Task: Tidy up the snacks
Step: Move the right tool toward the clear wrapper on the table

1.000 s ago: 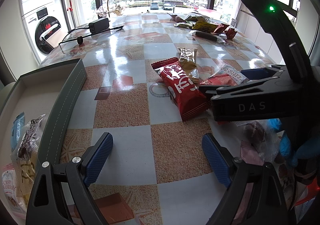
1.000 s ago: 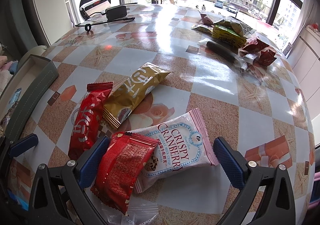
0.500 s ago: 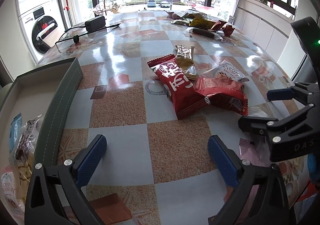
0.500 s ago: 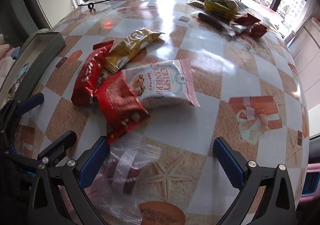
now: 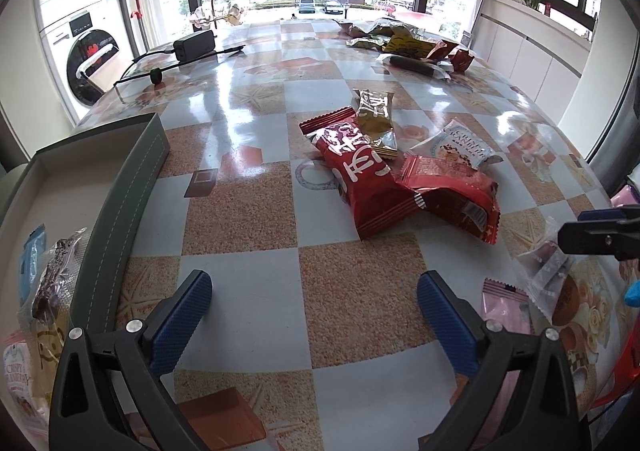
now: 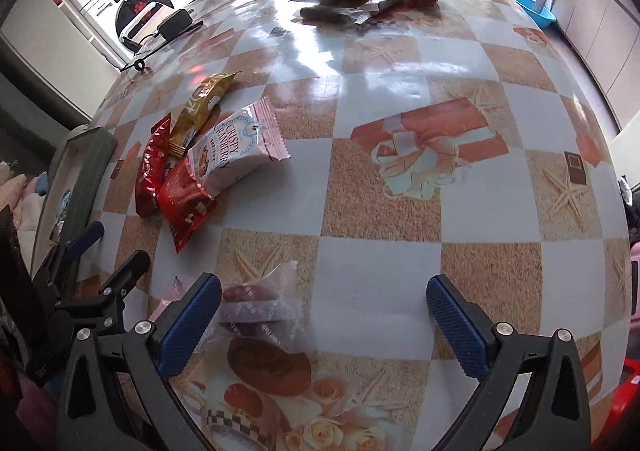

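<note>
**Snack pile lay loose on the counter**

The snack pile (image 5: 400, 167) lay on the counter (image 5: 248, 211), right of the tray (image 5: 120, 203). Nearer than the pile, the left gripper (image 5: 314, 301) had just been opening, wide and empty. The right gripper (image 6: 324, 321) gaped wide beside a clear packet (image 6: 260, 307), gripping nothing.

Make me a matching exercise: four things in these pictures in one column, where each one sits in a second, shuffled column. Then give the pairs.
Things
1. gold snack packet
2. Crispy Cranberry packet
3. black power adapter
4. clear-wrapped snack

Places
A. by the right gripper's left finger
B. far table edge, near the washing machine
C. overlapping the long red packet's top
D. resting on the crinkled red packet

Pairs: 1-C, 2-D, 3-B, 4-A
</note>
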